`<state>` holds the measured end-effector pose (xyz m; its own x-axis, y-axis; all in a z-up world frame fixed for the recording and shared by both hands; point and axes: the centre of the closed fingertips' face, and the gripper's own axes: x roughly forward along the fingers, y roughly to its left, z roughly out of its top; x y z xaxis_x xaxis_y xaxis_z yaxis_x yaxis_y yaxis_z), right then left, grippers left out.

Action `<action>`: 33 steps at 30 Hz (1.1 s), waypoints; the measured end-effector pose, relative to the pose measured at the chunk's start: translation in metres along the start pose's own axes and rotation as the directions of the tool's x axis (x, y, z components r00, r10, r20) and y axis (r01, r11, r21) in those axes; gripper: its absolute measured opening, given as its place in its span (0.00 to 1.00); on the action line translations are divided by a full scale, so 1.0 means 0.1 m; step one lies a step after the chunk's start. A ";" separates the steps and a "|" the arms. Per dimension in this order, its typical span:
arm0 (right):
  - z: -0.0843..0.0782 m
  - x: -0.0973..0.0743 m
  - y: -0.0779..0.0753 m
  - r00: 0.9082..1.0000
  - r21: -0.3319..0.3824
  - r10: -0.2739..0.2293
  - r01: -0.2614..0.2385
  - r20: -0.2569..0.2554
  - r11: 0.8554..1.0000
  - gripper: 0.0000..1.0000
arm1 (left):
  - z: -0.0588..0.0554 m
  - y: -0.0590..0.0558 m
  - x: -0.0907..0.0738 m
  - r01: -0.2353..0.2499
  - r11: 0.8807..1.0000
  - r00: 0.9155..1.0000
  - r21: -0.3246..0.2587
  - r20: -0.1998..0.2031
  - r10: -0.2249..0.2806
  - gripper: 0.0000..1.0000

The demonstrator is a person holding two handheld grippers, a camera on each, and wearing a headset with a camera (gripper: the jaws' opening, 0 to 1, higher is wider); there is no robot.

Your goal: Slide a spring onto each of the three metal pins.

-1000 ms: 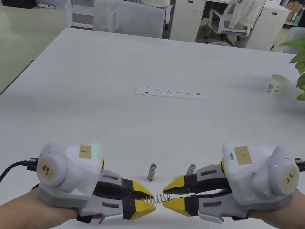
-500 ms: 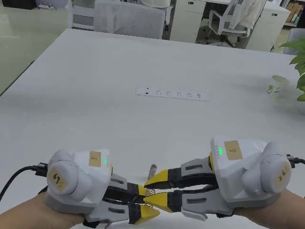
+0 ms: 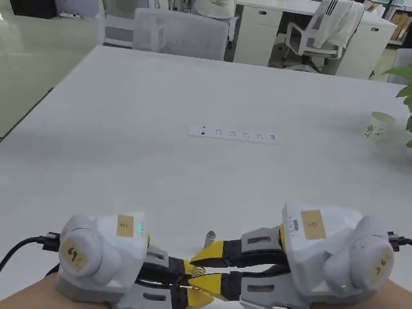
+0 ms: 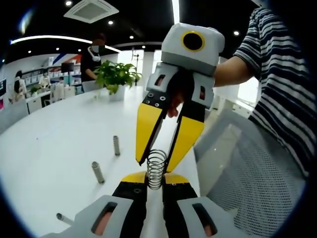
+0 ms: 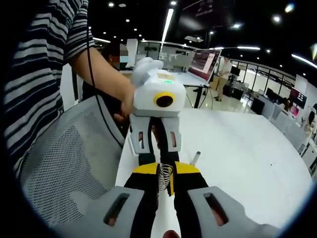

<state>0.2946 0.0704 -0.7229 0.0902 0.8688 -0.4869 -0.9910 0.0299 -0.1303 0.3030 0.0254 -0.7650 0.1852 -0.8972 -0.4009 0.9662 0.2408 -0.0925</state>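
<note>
Low over the near edge of the broad white counter (image 3: 193, 84), the two grippers meet tip to tip around a small steel coil spring (image 4: 156, 166). The left gripper (image 4: 155, 177) has its yellow-tipped jaws closed on the spring's lower end. The right gripper (image 5: 166, 171) faces it, and its yellow jaws pinch the other end of the same spring. The spring runs in line between them, clear of the counter. Whether anything sits inside the coil cannot be told. Just beyond the grippers, in the left gripper view, two upright grey metal pins (image 4: 116, 145) stand near each other on the counter, both with ribbed sides. A thinner grey rod (image 4: 64, 219) lies flat nearer the camera. A white power strip (image 3: 232, 134) lies well beyond, mid-counter.
</note>
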 end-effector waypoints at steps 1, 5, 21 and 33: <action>0.01 0.00 -0.01 1.000 0.011 -0.005 0.005 0.006 1.000 0.07 | 0.00 0.01 -0.02 -0.003 1.000 1.000 -0.016 0.003 0.003 0.03; 0.04 0.01 -0.06 1.000 0.033 -0.020 0.020 0.019 0.999 0.07 | 0.01 0.06 -0.06 -0.023 0.999 1.000 -0.043 0.016 0.024 0.03; 0.05 -0.05 -0.22 0.996 0.070 -0.085 0.083 0.028 0.994 0.07 | -0.04 0.14 -0.19 -0.093 0.990 0.995 -0.107 0.028 0.097 0.17; -0.01 -0.05 -0.26 0.994 0.073 -0.105 0.103 0.019 0.992 0.07 | -0.14 0.22 -0.37 -0.142 0.978 0.989 -0.154 0.022 0.147 0.28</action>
<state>0.3200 0.0646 -0.7173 0.1919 0.8699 -0.4544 -0.9809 0.1556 -0.1163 0.3152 0.0692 -0.7647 0.3295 -0.8598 -0.3902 0.8907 0.4201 -0.1736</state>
